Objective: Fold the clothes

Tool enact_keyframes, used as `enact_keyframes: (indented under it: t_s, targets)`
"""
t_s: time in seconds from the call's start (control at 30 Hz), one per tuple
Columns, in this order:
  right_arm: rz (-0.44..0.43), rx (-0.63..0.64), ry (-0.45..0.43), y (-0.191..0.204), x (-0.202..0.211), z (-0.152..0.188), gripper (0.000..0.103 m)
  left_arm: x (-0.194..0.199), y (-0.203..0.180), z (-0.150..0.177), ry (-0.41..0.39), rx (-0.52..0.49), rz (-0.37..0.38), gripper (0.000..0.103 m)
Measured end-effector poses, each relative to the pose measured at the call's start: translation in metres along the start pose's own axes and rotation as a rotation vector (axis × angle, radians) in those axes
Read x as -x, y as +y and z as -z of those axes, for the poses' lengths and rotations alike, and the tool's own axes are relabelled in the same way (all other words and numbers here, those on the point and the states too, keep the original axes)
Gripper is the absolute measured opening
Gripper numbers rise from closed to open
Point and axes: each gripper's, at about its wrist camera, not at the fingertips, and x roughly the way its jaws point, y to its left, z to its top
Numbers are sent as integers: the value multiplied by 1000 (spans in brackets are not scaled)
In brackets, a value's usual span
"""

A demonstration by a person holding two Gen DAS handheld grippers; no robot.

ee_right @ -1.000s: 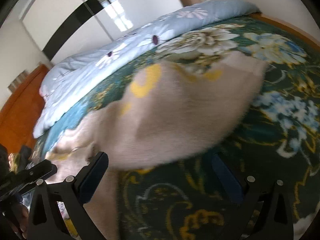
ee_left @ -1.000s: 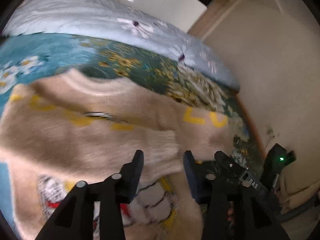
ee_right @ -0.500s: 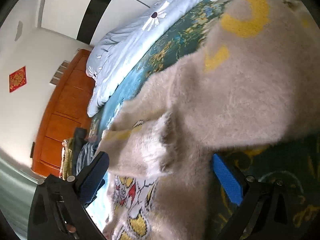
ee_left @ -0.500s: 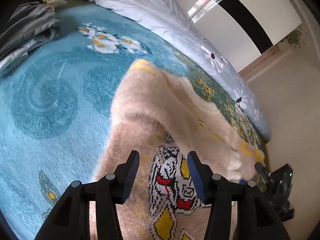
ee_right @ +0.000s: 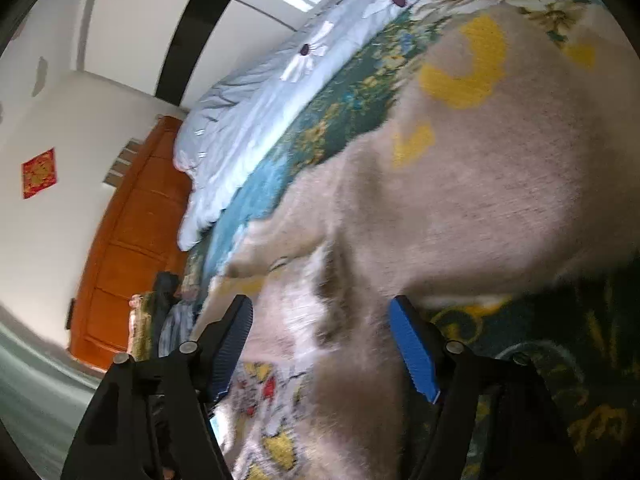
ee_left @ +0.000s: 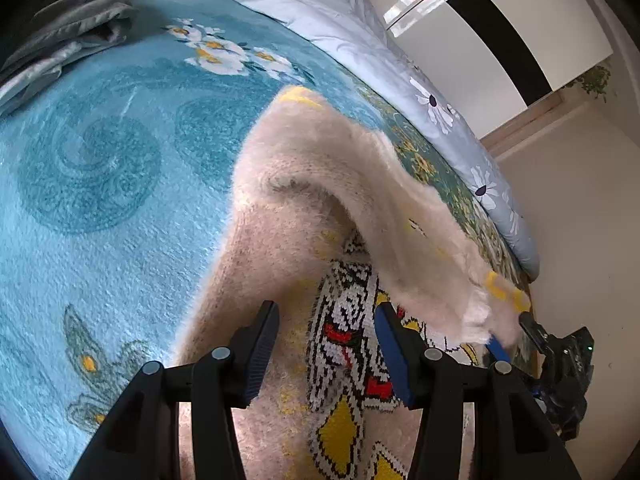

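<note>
A fuzzy beige sweater [ee_left: 288, 240] with yellow letters and a knitted cartoon figure lies on the blue-green floral bedspread [ee_left: 100, 168]. One sleeve [ee_left: 400, 216] is folded across its body toward the right. My left gripper [ee_left: 326, 344] is open and empty, hovering just above the sweater's front. My right gripper [ee_right: 320, 344] is open, with the sweater [ee_right: 460, 200] between and beyond its jaws; its blue finger [ee_left: 496, 350] shows at the sleeve cuff in the left wrist view. The right wrist view is blurred.
A pale blue daisy duvet [ee_left: 360, 28] lies along the far side of the bed. Grey clothes [ee_left: 64, 36] are heaped at the far left. An orange wooden headboard [ee_right: 132, 256] and white walls stand beyond. The bed edge runs at the right.
Both grippers swung their view across the bed. The sleeve has been carried over the sweater's body. The right jaws stand narrower than a second ago.
</note>
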Motion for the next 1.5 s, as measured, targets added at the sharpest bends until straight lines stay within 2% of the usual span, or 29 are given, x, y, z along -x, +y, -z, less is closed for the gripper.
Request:
enact_keyframes:
  t_s: [0.07, 0.13, 0.2, 0.33, 0.43, 0.5, 0.67, 0.93, 1.03, 1.17, 1.33, 1.37, 1.4, 1.43, 1.5]
  targets:
    - [-26, 19, 21, 6, 1, 4, 66, 0, 0, 0, 0, 4, 3, 54]
    - [-15, 33, 50, 6, -4, 6, 59, 1, 3, 0, 2, 10, 6, 54]
    - [-14, 7, 76, 2, -14, 7, 41, 1, 4, -1, 7, 6, 8, 54]
    - [-61, -78, 94, -9, -27, 2, 39, 1, 5, 0, 9, 11, 11, 54]
    - [-80, -95, 105, -9, -34, -3, 33, 1, 6, 0, 11, 14, 14, 54]
    - [-71, -80, 106, -4, -38, -5, 18, 1, 6, 0, 11, 17, 17, 54]
    - [-40, -11, 100, 10, -40, -9, 12, 0, 7, 3, 10, 24, 20, 55]
    - [-60, 53, 56, 24, -27, -21, 4, -1, 3, 5, 8, 37, 24, 55]
    - [-49, 62, 4, 25, -13, -33, 4, -2, 3, 5, 6, 41, 28, 55]
    - [-15, 72, 2, 21, -3, -41, 4, -3, 2, 7, 2, 40, 27, 57]
    - [9, 55, 112, 16, -27, -26, 8, -1, 4, 7, 5, 44, 35, 57]
    - [14, 45, 119, 13, -29, -25, 17, -1, 4, 7, 5, 46, 37, 57]
    - [16, 24, 128, 9, -31, -23, 33, -1, 4, 7, 5, 46, 38, 57]
    - [18, 3, 137, 4, -33, -20, 38, -1, 5, 7, 5, 46, 39, 57]
    - [1, -15, 159, 1, -36, -16, 40, -1, 6, 7, 5, 43, 38, 57]
